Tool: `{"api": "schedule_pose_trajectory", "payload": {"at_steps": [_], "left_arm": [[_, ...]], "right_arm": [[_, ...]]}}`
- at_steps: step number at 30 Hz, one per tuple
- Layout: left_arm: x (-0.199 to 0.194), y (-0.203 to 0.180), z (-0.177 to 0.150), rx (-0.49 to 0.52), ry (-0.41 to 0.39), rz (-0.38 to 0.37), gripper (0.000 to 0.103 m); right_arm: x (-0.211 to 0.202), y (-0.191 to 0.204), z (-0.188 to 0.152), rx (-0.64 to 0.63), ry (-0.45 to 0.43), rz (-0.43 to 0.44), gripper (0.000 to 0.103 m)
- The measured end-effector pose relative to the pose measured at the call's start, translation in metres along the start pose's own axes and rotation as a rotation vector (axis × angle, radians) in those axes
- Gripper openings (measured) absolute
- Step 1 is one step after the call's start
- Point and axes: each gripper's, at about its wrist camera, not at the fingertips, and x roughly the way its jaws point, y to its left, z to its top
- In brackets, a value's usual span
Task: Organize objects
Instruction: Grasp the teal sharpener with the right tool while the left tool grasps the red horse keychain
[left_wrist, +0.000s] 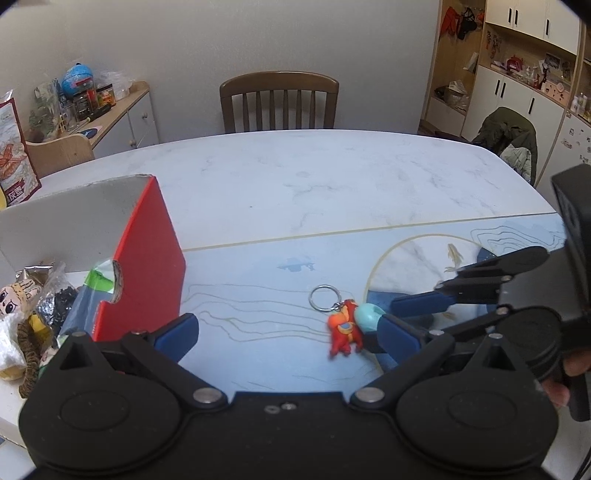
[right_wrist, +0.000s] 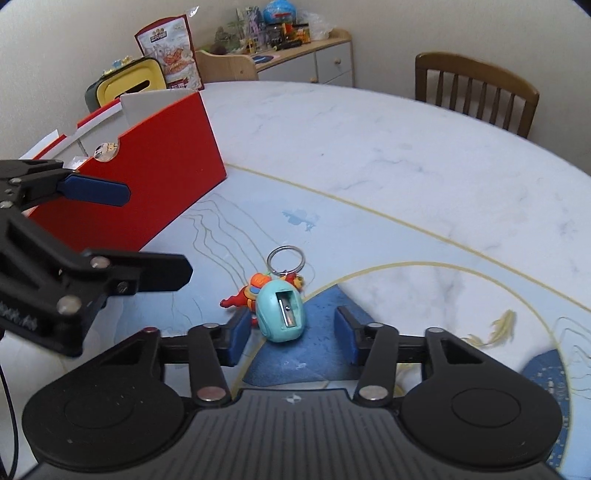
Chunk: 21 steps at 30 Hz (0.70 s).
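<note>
A teal pencil sharpener (right_wrist: 282, 314) lies on the table mat against an orange-red figure keychain (right_wrist: 255, 288) with a metal ring (right_wrist: 286, 258). My right gripper (right_wrist: 291, 338) is low over the mat and open, the sharpener between its blue pads. The left pad is close beside it and a gap shows on the right. In the left wrist view the sharpener (left_wrist: 369, 317) and keychain (left_wrist: 343, 332) lie just inside my open left gripper's (left_wrist: 288, 334) right finger, and one of the right gripper's fingers (left_wrist: 424, 304) reaches in from the right. A red open box (left_wrist: 147, 258) stands to the left.
The red box (right_wrist: 147, 166) holds several packets and a doll (left_wrist: 16, 299). A wooden chair (left_wrist: 279, 99) stands at the table's far side. A snack bag (right_wrist: 170, 51) and a yellow holder (right_wrist: 125, 83) stand behind the box. A hand (left_wrist: 569, 369) grips the right tool.
</note>
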Motion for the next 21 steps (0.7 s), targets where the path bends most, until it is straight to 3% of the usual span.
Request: {"api": "schedule_pose_trajectory", "payload": {"at_steps": [9, 18, 21], "left_arm": [[0.006, 0.000, 0.001, -0.029, 0.002, -0.036, 0.102], [0.025, -0.017, 0.000, 0.017, 0.032, -0.059, 0.099], [0.041, -0.023, -0.002, 0.038, 0.061, -0.059, 0.092]], "right_arm": [[0.004, -0.010, 0.001, 0.042, 0.004, 0.070, 0.031], [0.000, -0.023, -0.001, 0.045, -0.005, 0.042, 0.030], [-0.006, -0.033, -0.005, 0.053, -0.004, 0.021, 0.030]]}}
